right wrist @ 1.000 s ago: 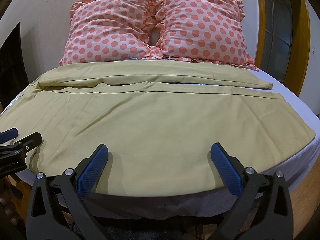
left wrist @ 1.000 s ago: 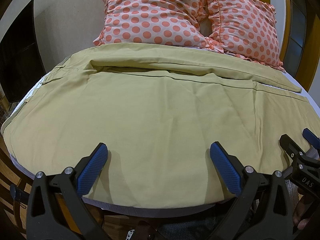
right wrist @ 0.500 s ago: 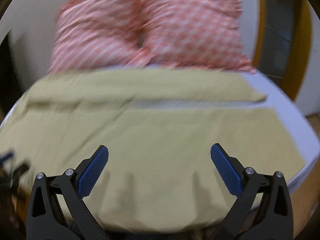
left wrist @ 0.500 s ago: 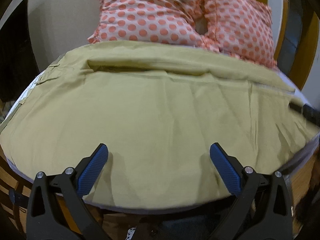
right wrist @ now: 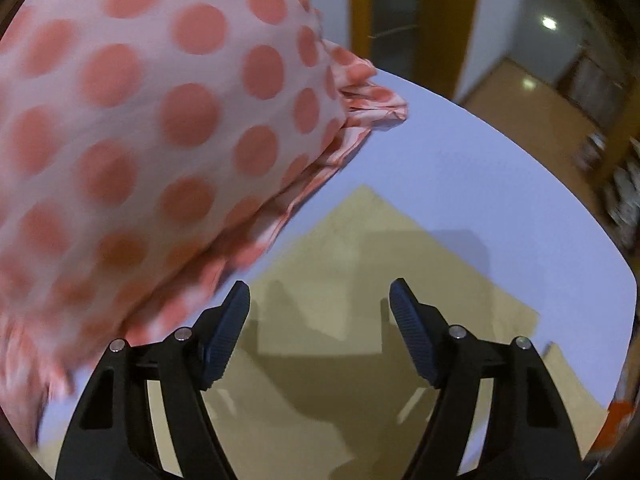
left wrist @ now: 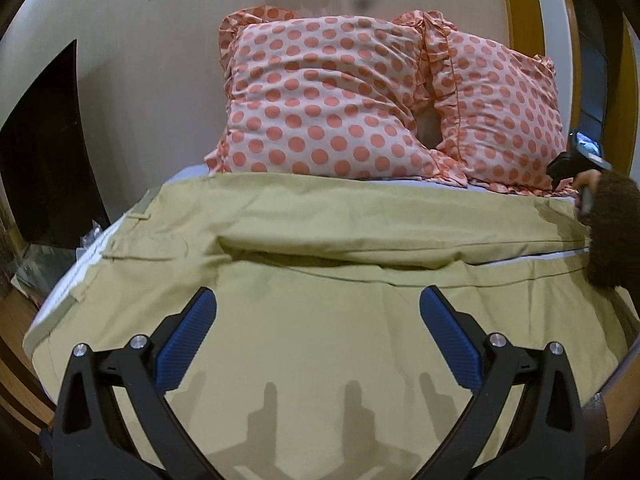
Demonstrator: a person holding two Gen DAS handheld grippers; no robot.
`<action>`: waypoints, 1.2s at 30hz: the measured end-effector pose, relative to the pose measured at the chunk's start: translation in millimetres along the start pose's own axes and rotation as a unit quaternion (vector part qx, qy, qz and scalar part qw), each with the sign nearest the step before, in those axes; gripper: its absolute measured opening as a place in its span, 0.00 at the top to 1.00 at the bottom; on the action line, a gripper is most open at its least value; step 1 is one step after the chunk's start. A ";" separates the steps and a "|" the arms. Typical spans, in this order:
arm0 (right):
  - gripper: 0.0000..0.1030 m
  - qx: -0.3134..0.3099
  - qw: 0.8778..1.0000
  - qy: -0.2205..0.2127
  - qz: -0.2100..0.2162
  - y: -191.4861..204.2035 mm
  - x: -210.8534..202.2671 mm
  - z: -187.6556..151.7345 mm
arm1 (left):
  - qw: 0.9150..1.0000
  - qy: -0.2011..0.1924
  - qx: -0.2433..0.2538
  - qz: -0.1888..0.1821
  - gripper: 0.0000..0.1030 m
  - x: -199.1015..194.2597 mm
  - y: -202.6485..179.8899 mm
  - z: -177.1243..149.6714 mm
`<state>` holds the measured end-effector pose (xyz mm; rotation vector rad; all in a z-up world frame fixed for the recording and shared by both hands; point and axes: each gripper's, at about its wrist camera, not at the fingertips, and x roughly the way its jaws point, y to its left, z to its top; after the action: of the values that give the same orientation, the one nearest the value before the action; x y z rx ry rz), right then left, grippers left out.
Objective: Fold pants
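Khaki pants [left wrist: 320, 312] lie spread flat across the bed, waistband at the left, legs running to the right. My left gripper [left wrist: 318, 336] is open and empty, hovering low over the near leg close to the crotch. My right gripper [right wrist: 320, 320] is open and empty, just above the hem corner of the far leg [right wrist: 360, 248], beside a pillow. In the left wrist view the right gripper [left wrist: 576, 160] and a dark-sleeved arm [left wrist: 612, 232] show at the far right over the leg ends.
Two pink pillows with orange dots [left wrist: 340, 100] lean against the wall at the head of the bed; one pillow [right wrist: 140, 140] is close on the right gripper's left. A lilac sheet [right wrist: 460, 168] covers the bed. Wooden floor [right wrist: 532, 104] lies beyond the bed edge.
My left gripper moved forward over the pants toward the crotch. My right gripper swung far to the right and forward, from the near edge to the far leg's hem by the pillow.
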<state>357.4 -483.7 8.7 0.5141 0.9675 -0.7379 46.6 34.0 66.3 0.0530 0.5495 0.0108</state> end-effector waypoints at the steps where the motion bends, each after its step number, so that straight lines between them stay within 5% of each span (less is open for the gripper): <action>1: 0.27 0.008 1.000 0.009 -0.012 5.8 13.3 5.9 | 1.000 -0.001 0.002 0.002 0.02 1.0 1.3 0.0; 3: 0.27 0.015 0.999 0.024 -0.032 13.3 32.7 12.4 | 1.000 0.000 0.007 0.007 0.02 8.2 3.0 1.5; 6: 0.30 -0.007 0.998 -0.012 -0.058 21.6 39.7 11.9 | 1.000 0.007 0.009 0.007 0.02 18.5 4.4 1.9; 11: 0.73 -0.014 0.999 -0.043 -0.005 5.6 48.2 6.9 | 1.000 0.006 -0.001 0.005 0.02 24.9 7.7 3.8; 15: 0.87 0.006 0.998 -0.062 0.029 -17.6 53.7 8.0 | 1.000 0.004 -0.015 0.008 0.02 24.8 12.7 5.2; 18: 0.95 0.058 0.992 -0.053 0.102 -49.6 60.0 13.7 | 1.000 0.003 -0.020 0.010 0.02 21.2 15.9 5.5; 23: 0.96 0.132 0.953 -0.076 0.261 -111.9 41.3 10.7 | 0.999 -0.006 -0.025 0.022 0.02 9.6 22.0 4.6; 29: 0.96 0.136 0.896 -0.102 0.411 -215.1 -42.9 -72.2 | 0.999 -0.013 -0.049 -0.002 0.02 1.2 35.0 6.3; 31: 0.96 0.143 0.895 -0.092 0.412 -229.7 -95.3 -132.0 | 0.997 -0.015 -0.070 -0.035 0.02 -1.4 43.1 8.6; 34: 0.96 0.163 0.906 -0.029 0.390 -262.0 -90.4 -181.7 | 0.990 -0.022 -0.107 -0.086 0.02 0.4 56.5 16.3; 36: 0.93 0.175 0.902 0.033 0.392 -266.3 -73.8 -194.5 | 0.988 -0.012 -0.116 -0.103 0.02 8.1 60.5 24.3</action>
<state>23.3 -499.7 -39.0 1.1652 0.5992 -0.1512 66.4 93.4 86.0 -0.2296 0.5255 -0.1270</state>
